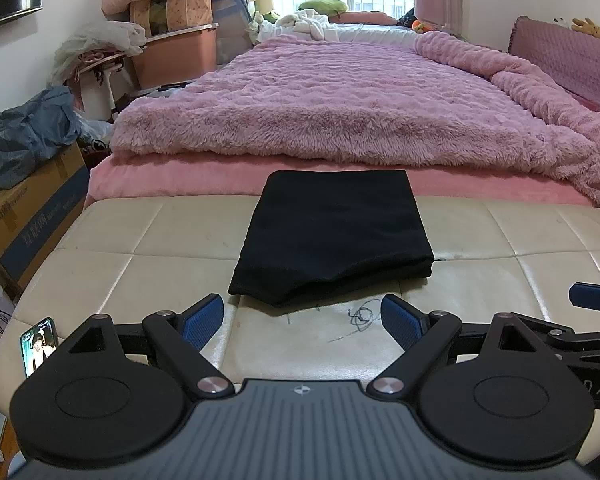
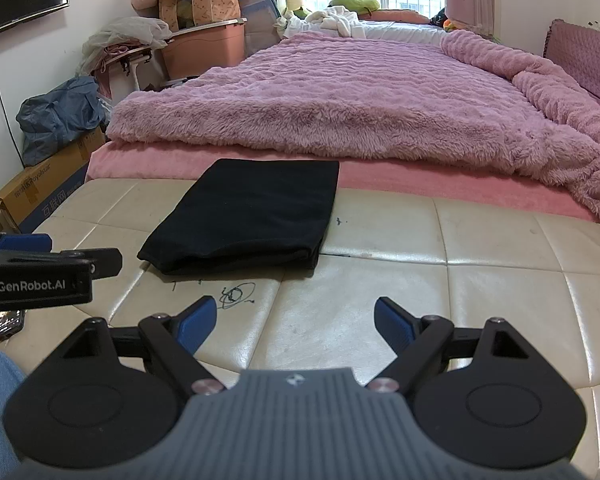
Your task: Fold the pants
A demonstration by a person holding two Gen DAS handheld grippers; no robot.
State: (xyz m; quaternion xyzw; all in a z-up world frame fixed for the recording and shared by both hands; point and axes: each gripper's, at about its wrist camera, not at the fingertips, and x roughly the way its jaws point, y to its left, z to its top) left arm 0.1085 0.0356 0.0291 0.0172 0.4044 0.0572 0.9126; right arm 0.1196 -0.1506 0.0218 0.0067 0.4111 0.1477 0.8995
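The black pants point(image 1: 332, 236) lie folded into a neat rectangle on the cream leather bench point(image 1: 140, 264); they also show in the right wrist view point(image 2: 248, 220). My left gripper point(image 1: 302, 316) is open and empty, just short of the pants' near edge. My right gripper point(image 2: 294, 318) is open and empty, to the right of the pants above the bench point(image 2: 420, 272). The left gripper's body shows at the left edge of the right wrist view point(image 2: 40, 276). One right fingertip point(image 1: 594, 298) shows at the right edge of the left wrist view.
A bed with a fluffy pink blanket point(image 1: 340, 100) lies beyond the bench. A phone point(image 1: 38, 346) lies on the bench's left edge. Cardboard boxes point(image 1: 32, 220), a blue bag point(image 1: 32, 128) and stacked bins point(image 1: 172, 52) stand at the left wall. Pen scribbles point(image 2: 236, 294) mark the bench.
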